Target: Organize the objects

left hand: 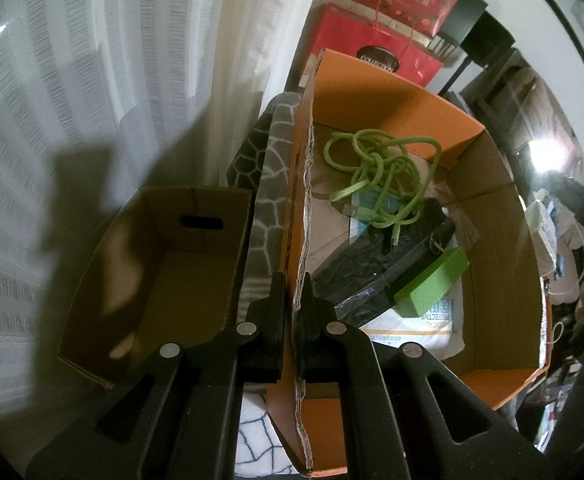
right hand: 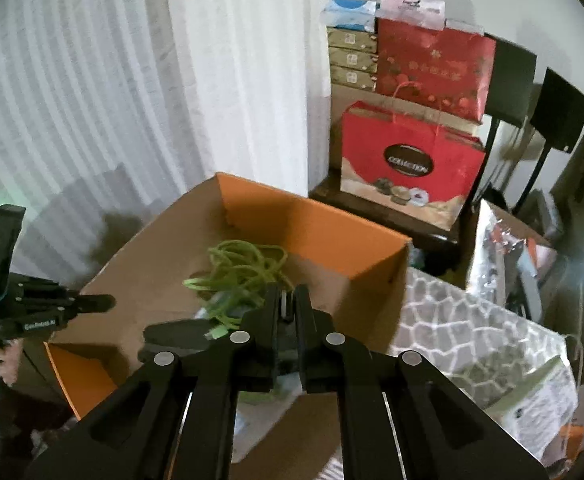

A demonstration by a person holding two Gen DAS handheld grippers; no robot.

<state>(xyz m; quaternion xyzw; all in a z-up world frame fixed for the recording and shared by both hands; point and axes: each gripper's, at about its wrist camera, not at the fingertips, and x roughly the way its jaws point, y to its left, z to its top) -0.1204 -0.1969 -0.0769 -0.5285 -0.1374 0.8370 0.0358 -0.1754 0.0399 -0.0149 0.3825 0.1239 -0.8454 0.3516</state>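
An orange cardboard box (left hand: 503,248) holds a tangled green cable (left hand: 375,168), a green block (left hand: 431,282), a black packet (left hand: 383,268) and a white mask packet (left hand: 419,330). My left gripper (left hand: 293,284) is shut on the box's left wall (left hand: 303,184). In the right wrist view the same box (right hand: 311,224) lies below, with the green cable (right hand: 244,272) inside. My right gripper (right hand: 286,296) is shut on a dark flat object (right hand: 180,338), held over the box. The left gripper (right hand: 92,304) shows at the left edge of that box.
A brown cardboard box (left hand: 164,276) stands left of the orange one, with a grey patterned cloth (left hand: 268,200) between them. White curtains (right hand: 132,80) hang behind. Red gift bags (right hand: 407,160) and stacked boxes (right hand: 351,52) stand at the back right.
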